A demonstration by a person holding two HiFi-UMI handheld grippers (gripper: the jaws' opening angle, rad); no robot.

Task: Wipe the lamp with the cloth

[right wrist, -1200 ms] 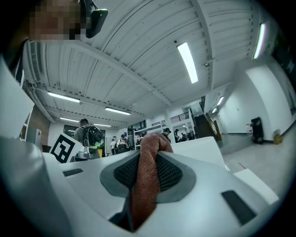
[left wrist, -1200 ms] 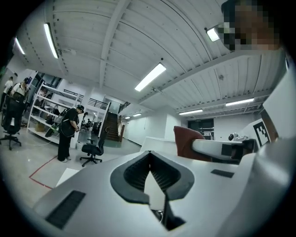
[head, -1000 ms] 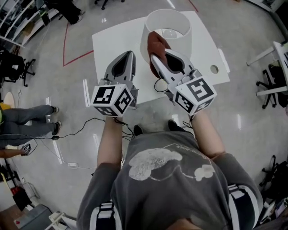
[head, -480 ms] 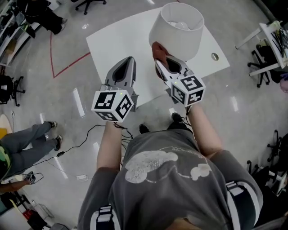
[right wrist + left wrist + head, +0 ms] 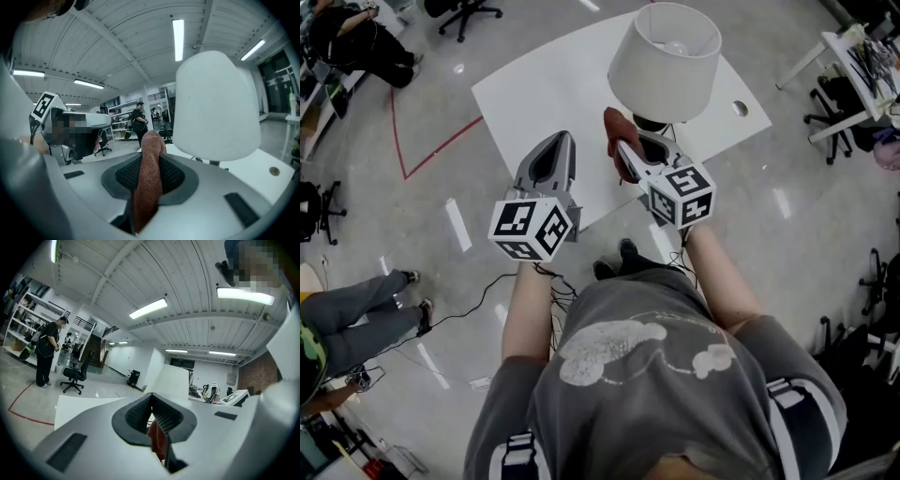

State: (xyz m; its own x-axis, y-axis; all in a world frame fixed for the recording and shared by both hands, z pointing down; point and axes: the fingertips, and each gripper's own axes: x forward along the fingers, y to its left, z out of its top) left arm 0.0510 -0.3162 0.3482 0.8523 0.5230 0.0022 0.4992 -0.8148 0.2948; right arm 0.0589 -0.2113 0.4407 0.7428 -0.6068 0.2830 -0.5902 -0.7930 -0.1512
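The cloth (image 5: 612, 127) is clamped in the right gripper (image 5: 625, 150) just beside the lamp (image 5: 664, 61), apparently not touching it; the left gripper (image 5: 561, 141) is closed, empty.

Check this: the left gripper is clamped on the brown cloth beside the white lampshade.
Wrong gripper. The right gripper is clamped on the brown cloth beside the white lampshade; the right gripper view shows the cloth between its jaws. The left gripper is shut, empty.

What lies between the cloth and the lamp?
Nothing. The right gripper view shows an open gap between the cloth and the lamp; they do not touch.
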